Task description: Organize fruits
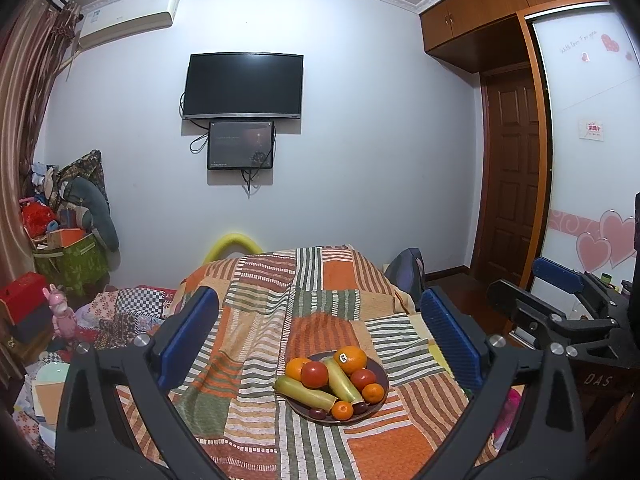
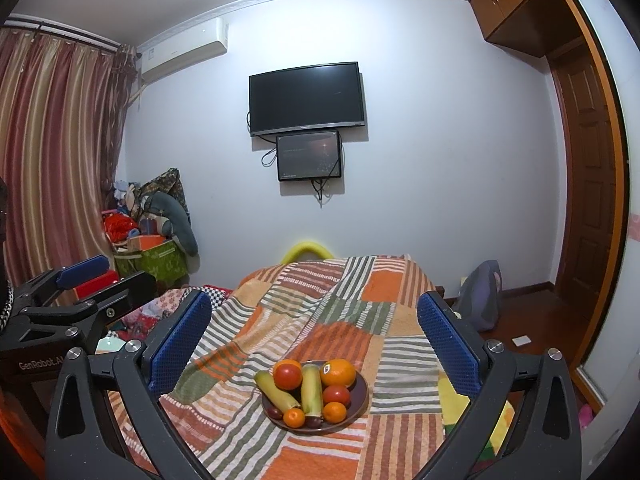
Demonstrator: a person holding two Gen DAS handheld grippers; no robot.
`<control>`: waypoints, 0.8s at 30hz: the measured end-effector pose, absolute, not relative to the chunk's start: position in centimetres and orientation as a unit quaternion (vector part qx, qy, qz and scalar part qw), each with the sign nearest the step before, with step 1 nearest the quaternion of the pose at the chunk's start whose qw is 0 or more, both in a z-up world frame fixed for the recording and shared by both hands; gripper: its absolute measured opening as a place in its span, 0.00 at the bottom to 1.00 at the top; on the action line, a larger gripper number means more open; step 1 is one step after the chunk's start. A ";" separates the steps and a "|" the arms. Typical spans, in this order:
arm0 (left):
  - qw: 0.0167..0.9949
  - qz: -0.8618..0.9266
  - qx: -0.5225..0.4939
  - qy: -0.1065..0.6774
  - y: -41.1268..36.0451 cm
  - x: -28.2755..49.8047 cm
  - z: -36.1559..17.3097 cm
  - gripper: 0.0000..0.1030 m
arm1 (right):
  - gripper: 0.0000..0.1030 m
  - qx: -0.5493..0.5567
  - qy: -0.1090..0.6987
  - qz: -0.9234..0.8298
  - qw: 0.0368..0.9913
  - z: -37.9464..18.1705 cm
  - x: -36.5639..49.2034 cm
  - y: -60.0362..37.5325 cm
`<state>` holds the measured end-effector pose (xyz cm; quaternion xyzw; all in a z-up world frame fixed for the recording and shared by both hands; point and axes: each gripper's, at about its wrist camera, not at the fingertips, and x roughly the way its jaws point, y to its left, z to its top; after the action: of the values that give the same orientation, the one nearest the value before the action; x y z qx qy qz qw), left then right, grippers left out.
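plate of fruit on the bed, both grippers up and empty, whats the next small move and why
Probably lower the right gripper toward the plate. Both grippers are open and empty, the left gripper too, and all the fruit sits piled on the plate; the big orange on top at the back looks easiest to reach.

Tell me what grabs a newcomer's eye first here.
The plate heaped with fruit, sitting on the striped patchwork blanket between the open left tool's blue pads. Next, the black TV on the white wall straight ahead, with a smaller screen just below. The right tool is open too, facing the same plate.
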<state>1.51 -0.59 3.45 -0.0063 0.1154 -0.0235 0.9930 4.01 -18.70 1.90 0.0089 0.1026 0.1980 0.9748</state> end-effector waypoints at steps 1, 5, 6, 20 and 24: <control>0.993 -0.024 -0.007 0.115 -0.6 1.5 3.4 0.99 | 1.00 0.009 0.103 0.198 0.975 1.9 4.0 -18.7; 0.993 -0.025 -0.009 0.117 -0.6 1.6 3.4 1.00 | 1.00 0.009 0.104 0.199 0.974 1.9 4.0 -18.7; 0.993 -0.026 -0.009 0.118 -0.6 1.6 3.4 1.00 | 1.00 0.009 0.104 0.199 0.974 1.9 4.0 -18.7; 0.993 -0.026 -0.010 0.119 -0.7 1.8 3.2 1.00 | 1.00 0.011 0.105 0.197 0.975 1.8 4.1 -19.0; 0.992 -0.026 -0.010 0.119 -0.6 1.8 3.2 1.00 | 1.00 0.011 0.105 0.197 0.975 1.8 4.1 -19.0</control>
<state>1.77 -0.57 3.24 -0.0104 0.1192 -0.0261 0.9925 4.09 -19.04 1.85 0.0112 0.1050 0.1967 0.9748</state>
